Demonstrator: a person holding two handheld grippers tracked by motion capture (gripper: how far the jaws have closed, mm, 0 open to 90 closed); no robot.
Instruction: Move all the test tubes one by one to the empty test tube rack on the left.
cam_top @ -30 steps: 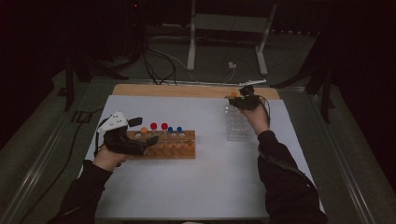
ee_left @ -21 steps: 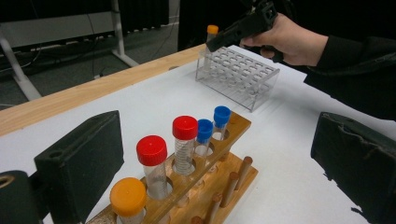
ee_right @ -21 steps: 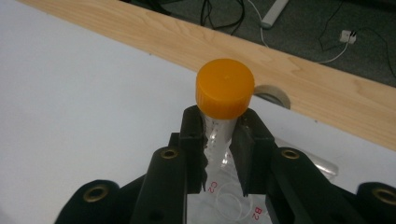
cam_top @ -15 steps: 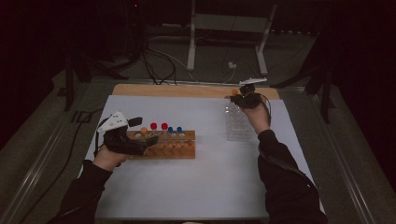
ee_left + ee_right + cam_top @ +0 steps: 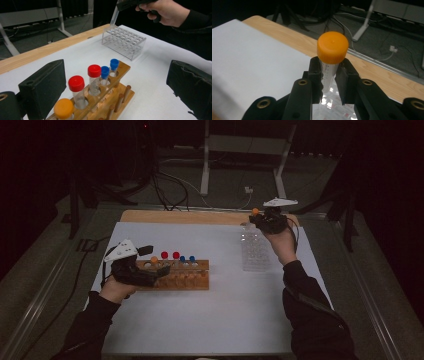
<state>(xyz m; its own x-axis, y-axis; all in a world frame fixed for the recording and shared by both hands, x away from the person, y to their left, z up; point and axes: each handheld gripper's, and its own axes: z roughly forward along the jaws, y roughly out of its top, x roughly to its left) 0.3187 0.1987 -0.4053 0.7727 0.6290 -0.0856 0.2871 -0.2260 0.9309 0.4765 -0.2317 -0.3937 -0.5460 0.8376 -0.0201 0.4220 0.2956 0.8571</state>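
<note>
My right gripper (image 5: 262, 220) (image 5: 329, 67) is shut on a clear tube with an orange cap (image 5: 332, 47) (image 5: 255, 212). It holds the tube upright over the far end of the clear plastic rack (image 5: 255, 252) (image 5: 125, 41), and the tube's lower tip (image 5: 114, 17) hangs just above the rack. A wooden rack (image 5: 187, 279) (image 5: 123, 68) at the left holds two red-capped tubes (image 5: 76, 83), two blue-capped tubes (image 5: 105, 72) and an orange-capped one (image 5: 64, 108). My left gripper (image 5: 150, 272) (image 5: 117, 82) is open, its jaws wide apart to either side of the wooden rack's near end.
A white sheet (image 5: 225, 315) covers the table, with a wooden strip (image 5: 175, 216) along its far edge. Behind the table are cables and a metal stand (image 5: 205, 165) on the floor. A metal rail (image 5: 45, 285) runs along the left side.
The right gripper has risen a little with the orange-capped tube, lifting it above the clear rack. The left gripper has stayed by the wooden rack.
</note>
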